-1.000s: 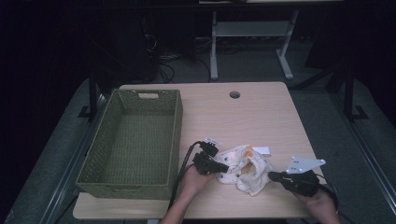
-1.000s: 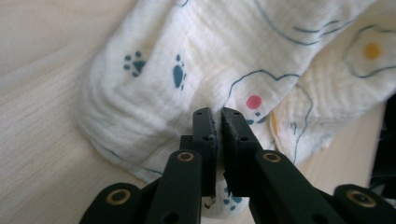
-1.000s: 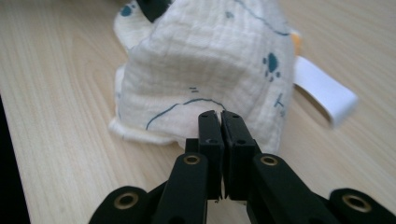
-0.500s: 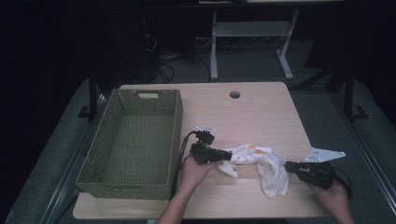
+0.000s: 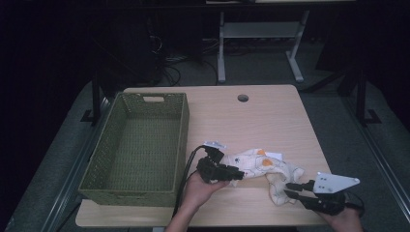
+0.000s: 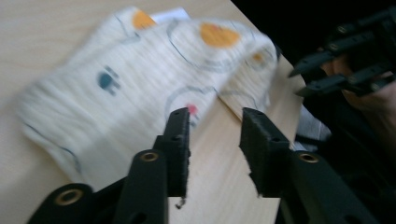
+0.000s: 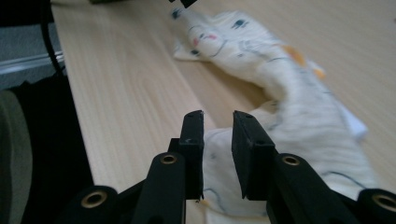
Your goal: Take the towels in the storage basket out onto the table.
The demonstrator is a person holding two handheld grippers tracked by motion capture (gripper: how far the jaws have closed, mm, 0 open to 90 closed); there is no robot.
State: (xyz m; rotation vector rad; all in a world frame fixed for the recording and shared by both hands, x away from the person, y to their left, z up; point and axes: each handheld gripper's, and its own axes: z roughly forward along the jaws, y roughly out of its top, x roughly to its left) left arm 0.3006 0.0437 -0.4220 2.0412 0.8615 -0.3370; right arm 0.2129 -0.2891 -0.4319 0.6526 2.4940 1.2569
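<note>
Cloth (image 5: 261, 166): lies stretched flat on the surface (image 5: 270, 116), at 3 o'clock of the basket (image 5: 140, 145).
Left tool (image 5: 237, 172): jaws just spreading, nothing pinched.
Right tool (image 5: 290, 189): likewise parting, cloth released.
Left to do: probably folding, then binning.

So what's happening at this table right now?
A person works a small printed cloth on the wooden table with two hand-held grippers. The left gripper is at one end of the cloth and the right gripper at the other. Both sets of jaws have just been opening, and in the gripper views the pads stand apart without pressing the fabric, so the cloth lies released. A green woven basket sits to the left.
</note>
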